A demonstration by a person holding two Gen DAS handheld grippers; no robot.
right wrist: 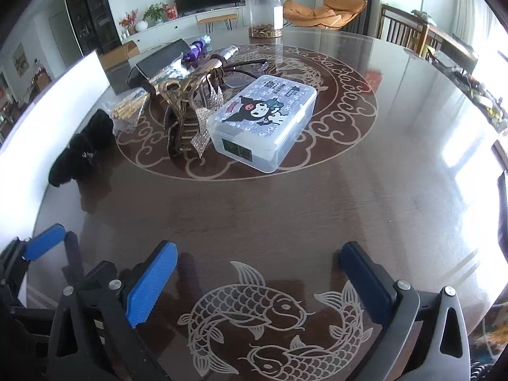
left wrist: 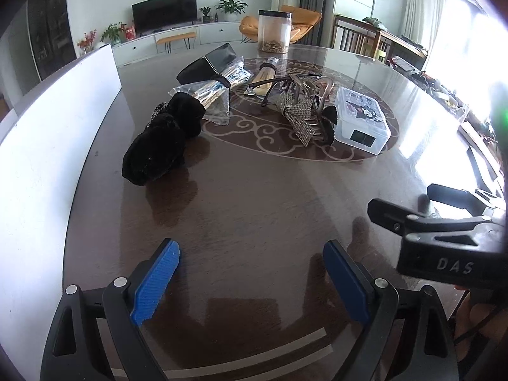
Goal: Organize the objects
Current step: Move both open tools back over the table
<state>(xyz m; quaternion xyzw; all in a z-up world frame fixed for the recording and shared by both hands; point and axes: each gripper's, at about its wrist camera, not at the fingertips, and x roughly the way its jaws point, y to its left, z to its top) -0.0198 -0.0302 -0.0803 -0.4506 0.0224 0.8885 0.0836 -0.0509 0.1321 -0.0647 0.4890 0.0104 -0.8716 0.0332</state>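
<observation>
A pile of small items lies mid-table. It holds a clear plastic box [left wrist: 362, 123] [right wrist: 263, 123] with a cartoon lid, a rhinestone bow clip [left wrist: 298, 117] [right wrist: 203, 123], a brown claw clip [right wrist: 181, 111] and glasses [left wrist: 273, 85] [right wrist: 244, 63]. Bagged sticks [left wrist: 209, 95] [right wrist: 133, 108] and a black fluffy piece [left wrist: 162, 146] [right wrist: 79, 155] lie further left. My left gripper [left wrist: 250, 247] is open over bare wood, well short of the pile. My right gripper [right wrist: 257, 249] is open above the fish inlay, empty; in the left wrist view it [left wrist: 409, 203] sits at the right.
The round dark table [left wrist: 254, 197] has a glass top. A black case [left wrist: 206, 63] and a tall jar [left wrist: 274, 31] [right wrist: 265, 16] stand behind the pile. A white panel [left wrist: 47, 158] borders the table's left edge. Clutter lines the far right rim.
</observation>
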